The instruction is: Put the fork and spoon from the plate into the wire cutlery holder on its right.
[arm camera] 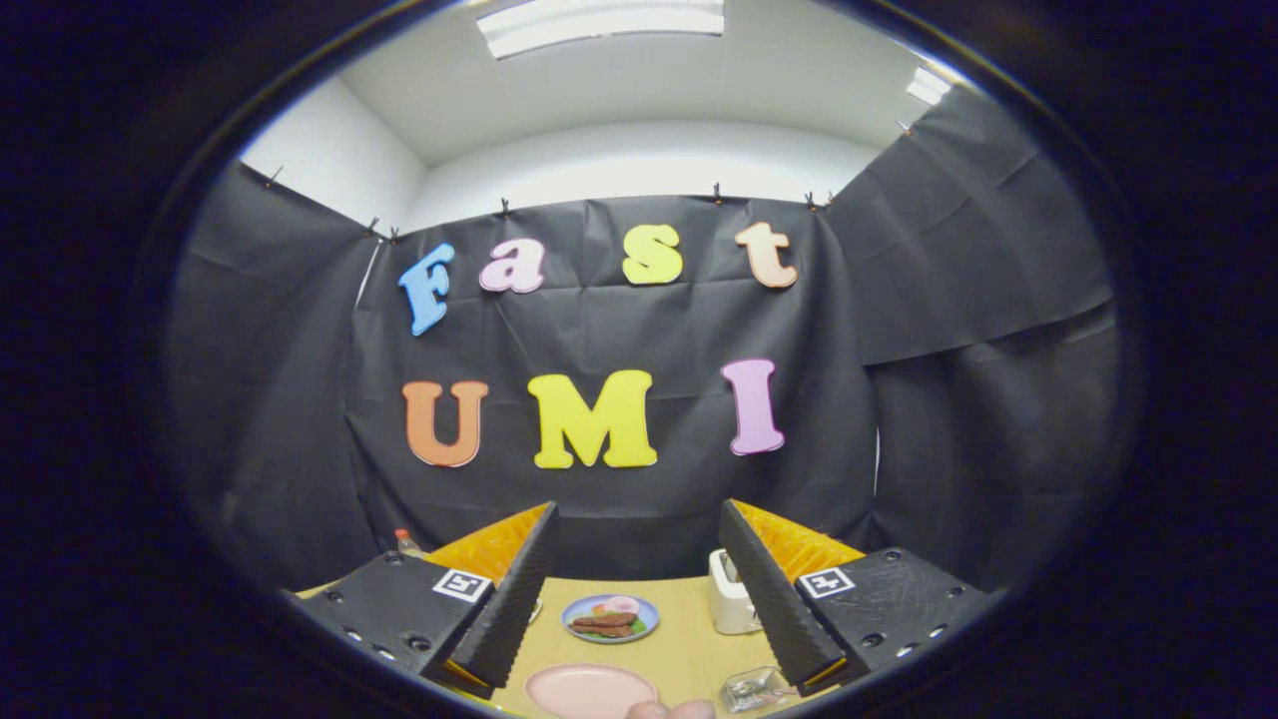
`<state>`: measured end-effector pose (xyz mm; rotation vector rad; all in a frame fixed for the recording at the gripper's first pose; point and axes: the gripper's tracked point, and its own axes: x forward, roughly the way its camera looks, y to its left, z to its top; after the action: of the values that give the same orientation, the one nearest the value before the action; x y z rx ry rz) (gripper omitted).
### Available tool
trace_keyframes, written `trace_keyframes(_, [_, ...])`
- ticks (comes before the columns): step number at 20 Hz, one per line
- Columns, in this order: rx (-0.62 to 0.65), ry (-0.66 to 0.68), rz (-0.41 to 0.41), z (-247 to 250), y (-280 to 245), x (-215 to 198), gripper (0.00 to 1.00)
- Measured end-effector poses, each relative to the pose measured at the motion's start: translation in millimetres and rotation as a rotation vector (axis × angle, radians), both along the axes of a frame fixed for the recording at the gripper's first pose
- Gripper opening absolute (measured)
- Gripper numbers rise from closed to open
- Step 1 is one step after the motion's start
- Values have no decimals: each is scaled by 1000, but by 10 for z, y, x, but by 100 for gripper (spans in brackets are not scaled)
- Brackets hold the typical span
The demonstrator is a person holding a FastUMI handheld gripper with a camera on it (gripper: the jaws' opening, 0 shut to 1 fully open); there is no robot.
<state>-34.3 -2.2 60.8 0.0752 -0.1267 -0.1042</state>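
My gripper (639, 514) is open, held high and level over the near side of a yellow table (684, 639), with nothing between its black ribbed fingers (514, 599). Below and between the fingers lies a pale pink plate (589, 691), partly cut off at the near side; the part I see looks bare. To the plate's right, just under the right finger, stands the wire cutlery holder (754, 687). Something shiny shows in it, too small to make out.
Beyond the pink plate sits a blue plate with food (609, 617). A white toaster-like box (732, 594) stands behind the holder. A small bottle (404, 542) peeks over the left finger. A person's fingertips (671, 710) show at the near edge.
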Motion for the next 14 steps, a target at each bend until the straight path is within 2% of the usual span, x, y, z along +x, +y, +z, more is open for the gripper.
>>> trace_keyframes(14, [13, 3, -2, -10, 104, -122, 96])
